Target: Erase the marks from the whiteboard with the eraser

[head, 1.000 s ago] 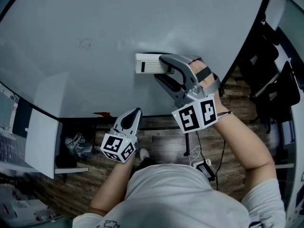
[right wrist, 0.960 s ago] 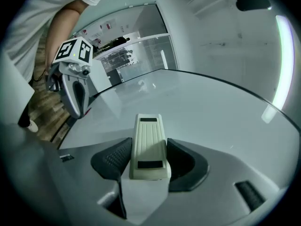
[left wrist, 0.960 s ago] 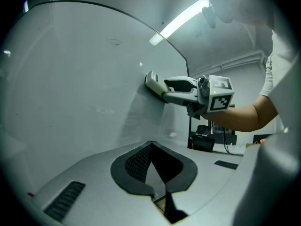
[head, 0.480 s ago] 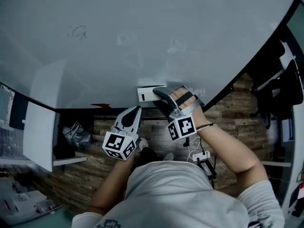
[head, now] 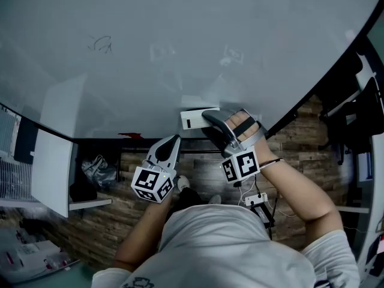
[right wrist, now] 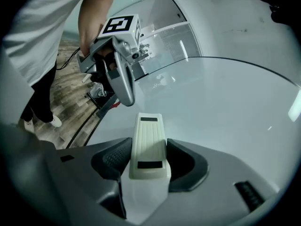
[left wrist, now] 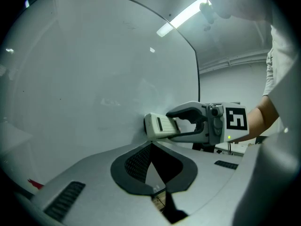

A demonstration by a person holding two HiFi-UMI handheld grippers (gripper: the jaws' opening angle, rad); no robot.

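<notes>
**Eraser pressed low on the whiteboard; one scribble remains**

Whiteboard (head: 240, 17): pale grey and glossy, dark-framed, filling most of the head view. It reflects ceiling lights.

- Left of the board's lower edge: a white panel (head: 51, 167) and a crumpled dark bundle (head: 96, 173) on the plank floor (head: 198, 176).
- Upper left of the board: a small dark scribble (head: 100, 43), the only clear mark.
- On the board's lower edge: a small red bit (head: 129, 135), too small to identify.
- Just below that edge: left gripper (head: 171, 143), off the board. Its jaws are closed tip to tip with nothing between them.
- Low on the board, well right of and below the scribble: white eraser (head: 192, 120), flat against the surface.
- Right gripper (head: 209, 117): clamped on the eraser's rear half, a jaw pad on each long side.
- Below the board's right end: a cabled white box (head: 258, 200) on the floor.
- Beyond the board's right edge: dark furniture (head: 360, 119), not clearly readable.
</notes>
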